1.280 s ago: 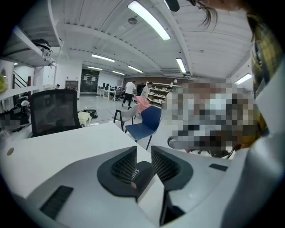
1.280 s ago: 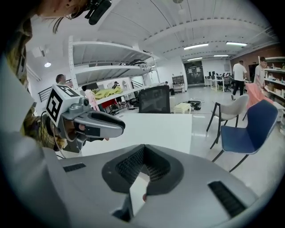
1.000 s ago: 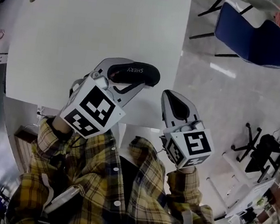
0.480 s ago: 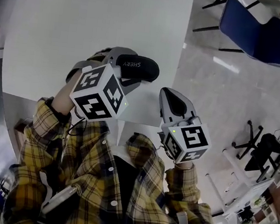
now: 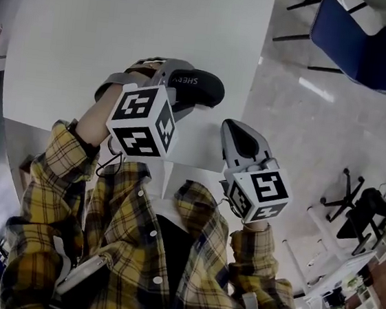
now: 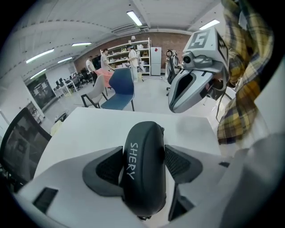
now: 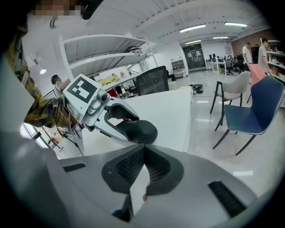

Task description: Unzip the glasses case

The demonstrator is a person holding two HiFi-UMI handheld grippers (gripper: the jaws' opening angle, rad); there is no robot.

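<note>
The black glasses case point(image 5: 195, 88) with white lettering lies crosswise between the jaws of my left gripper point(image 5: 179, 92), low over the near part of the white table point(image 5: 138, 26). In the left gripper view the case point(image 6: 142, 169) fills the space between the pads, with a thin light gap on its left side. These jaws have just been opening. My right gripper point(image 5: 233, 127) hovers off the table's right front corner, a little apart from the case. Its pads meet at the tip, shut on nothing point(image 7: 144, 148). In the right gripper view the case point(image 7: 133, 130) sits straight ahead of it.
A blue chair point(image 5: 362, 38) stands on the floor to the right of the table. The table's front edge runs just below the case. An office chair base point(image 5: 353, 203) stands at the far right. Shelves and people are far off across the room.
My left gripper has sunk toward the table with the case and rolled, so its marker cube shows another face. Its jaws stand wider. The right gripper has dropped a little.
</note>
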